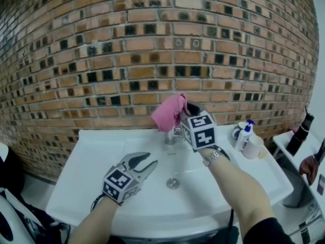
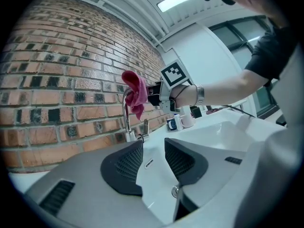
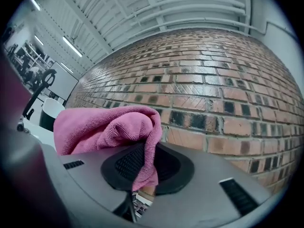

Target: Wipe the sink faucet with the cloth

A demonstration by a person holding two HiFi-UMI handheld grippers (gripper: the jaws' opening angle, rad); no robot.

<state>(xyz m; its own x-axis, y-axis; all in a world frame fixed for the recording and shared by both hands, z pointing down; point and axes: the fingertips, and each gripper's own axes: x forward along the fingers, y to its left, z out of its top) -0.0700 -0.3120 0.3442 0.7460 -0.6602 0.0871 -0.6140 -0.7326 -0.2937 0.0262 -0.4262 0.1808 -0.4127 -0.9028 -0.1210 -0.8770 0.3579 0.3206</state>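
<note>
Right gripper (image 1: 184,109) (image 3: 146,164): jaws closed together on a fold of the pink cloth (image 1: 169,113) (image 3: 102,126), which is pinched between the dark ribbed pads and bunches out above and to one side of them. The marker cube (image 1: 199,131) sits just behind the jaws, and a wristwatch (image 1: 212,157) shows on the forearm that carries this gripper. In the left gripper view the cloth (image 2: 136,92) lies over the top bend of the faucet (image 2: 126,115), covering the arch of the spout; in the head view the faucet (image 1: 170,137) stands directly below the cloth, at the back edge of the basin. Left gripper (image 1: 144,161) (image 2: 153,161): jaws apart with nothing between them, only the white basin showing through the gap; it hangs over the near left part of the sink (image 1: 91,156), well apart from the faucet and pointing toward it. The round drain (image 1: 173,183) lies in the basin floor between the two grippers. At the right rear corner of the sink ledge stand a small white bottle (image 1: 245,136) with a blue top and a white cup (image 1: 253,148), close together. A wall of brown brick (image 1: 152,44) rises directly behind the sink and fills the background of the right gripper view.
</note>
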